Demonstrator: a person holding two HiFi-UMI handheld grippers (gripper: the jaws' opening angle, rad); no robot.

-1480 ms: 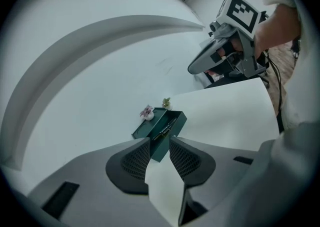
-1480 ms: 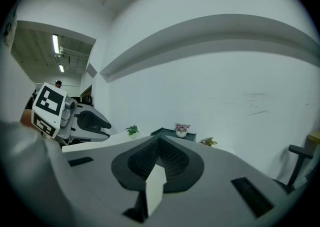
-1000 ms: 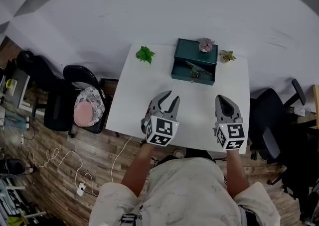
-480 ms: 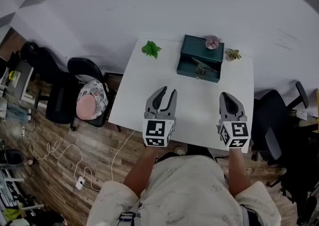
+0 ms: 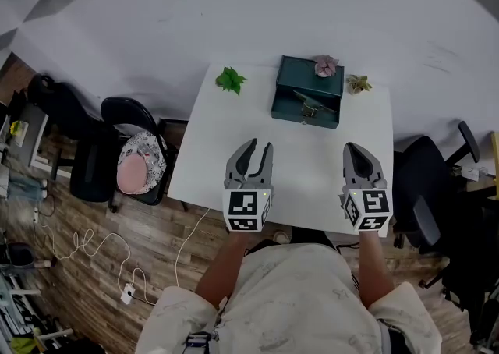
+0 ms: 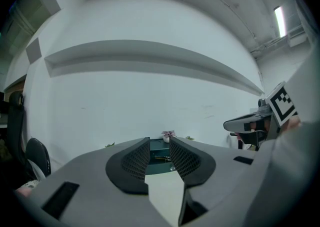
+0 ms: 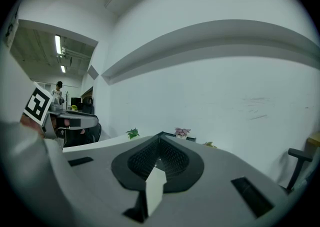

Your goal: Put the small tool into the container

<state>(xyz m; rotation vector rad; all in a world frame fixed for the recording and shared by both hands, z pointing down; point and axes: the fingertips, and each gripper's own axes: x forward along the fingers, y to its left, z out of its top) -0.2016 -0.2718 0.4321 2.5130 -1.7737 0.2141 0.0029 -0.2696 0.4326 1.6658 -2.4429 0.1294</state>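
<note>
A teal container (image 5: 309,78) is seen at the far edge of the white table (image 5: 234,173), a little toward the far right corner. The small tool (image 5: 309,106) is seen at the container's near side, lying slantwise against its dark surface. Whether it rests inside the container or on top of it cannot be told from these views. A pink succulent (image 5: 325,66) is set at the container's far right corner. A small pale plant (image 5: 358,83) stands just beside it, and a green leafy sprig (image 5: 230,79) lies near the far left corner.

Both claws are held over the table's near edge, well apart from the tool. The left claw (image 5: 259,147) is held wide apart with nothing between its jaws; only the distant container and tool are framed in the gap. The right claw (image 5: 355,149) is pressed together, pad to pad, and nothing is gripped.

The tool is judged to be slender, rigid and light, probably metal with a brass-coloured part, so it could slide on smooth pads. It would best be taken across its thicker middle rather than at a thin end, with the jaws brought nearly together. Because it lies close against the container, an approach from above is judged safest, so that the container is not pushed toward the far edge.
</note>
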